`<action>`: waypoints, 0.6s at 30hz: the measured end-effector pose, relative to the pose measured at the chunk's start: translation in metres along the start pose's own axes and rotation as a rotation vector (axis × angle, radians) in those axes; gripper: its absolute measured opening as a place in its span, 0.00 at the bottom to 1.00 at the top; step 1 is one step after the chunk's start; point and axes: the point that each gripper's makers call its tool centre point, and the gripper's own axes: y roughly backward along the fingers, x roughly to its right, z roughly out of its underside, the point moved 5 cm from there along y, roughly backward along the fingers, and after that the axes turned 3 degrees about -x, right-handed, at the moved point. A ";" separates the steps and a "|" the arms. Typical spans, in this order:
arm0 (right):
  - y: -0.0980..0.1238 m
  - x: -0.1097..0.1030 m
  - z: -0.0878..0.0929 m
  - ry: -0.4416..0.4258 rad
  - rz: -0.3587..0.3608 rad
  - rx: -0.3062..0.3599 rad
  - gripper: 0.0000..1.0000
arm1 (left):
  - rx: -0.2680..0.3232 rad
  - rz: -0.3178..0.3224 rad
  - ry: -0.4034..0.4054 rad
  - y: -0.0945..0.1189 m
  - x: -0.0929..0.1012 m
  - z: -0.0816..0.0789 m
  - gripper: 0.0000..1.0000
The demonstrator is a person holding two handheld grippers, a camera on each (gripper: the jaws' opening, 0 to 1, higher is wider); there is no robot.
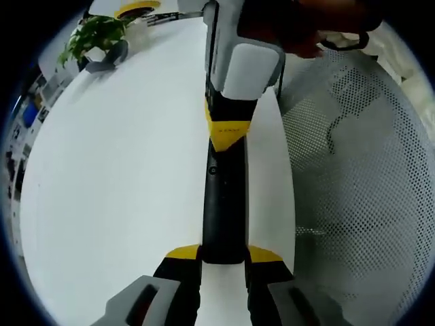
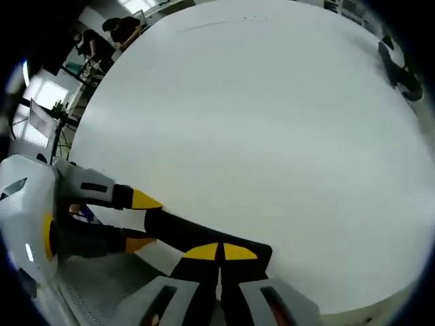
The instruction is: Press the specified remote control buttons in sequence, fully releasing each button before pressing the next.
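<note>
I have the remote control (image 1: 223,204) held end-on between my left gripper (image 1: 223,261) jaws, which are clamped on its near end; it lies along the edge of the white surface (image 1: 122,183), with a perforated chair mesh (image 1: 360,183) just beside that edge. My right gripper (image 1: 228,132) sits over the far end of the remote, its yellow tips together and pointing down at the top face. In the right gripper view those tips (image 2: 221,252) meet edge to edge above the remote's dark body (image 2: 183,234), and the left gripper (image 2: 102,217) grips the other end. I cannot tell whether the tips are touching a button or just above it; the buttons themselves are too dark to make out.

To do this press well, I would keep the left hold firm so the remote does not rock, push straight down with the closed tips, then lift clear before moving on. A potted plant (image 1: 95,37) stands well away from the remote.
</note>
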 end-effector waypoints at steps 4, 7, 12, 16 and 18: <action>-0.005 -0.004 -0.002 0.002 -0.024 -0.027 0.00 | 0.017 0.004 0.014 0.000 0.000 0.000 0.23; -0.007 -0.007 -0.004 0.001 -0.039 -0.030 0.00 | 0.020 0.004 0.019 -0.001 0.000 0.000 0.23; -0.012 -0.010 -0.005 0.007 -0.049 -0.054 0.00 | 0.016 0.003 0.021 -0.001 0.001 -0.001 0.23; -0.013 -0.010 -0.006 0.018 -0.043 -0.065 0.00 | 0.010 -0.006 0.023 -0.001 0.002 -0.001 0.23; -0.012 -0.011 -0.005 0.021 -0.039 -0.068 0.00 | 0.012 -0.003 0.025 0.000 0.001 -0.001 0.23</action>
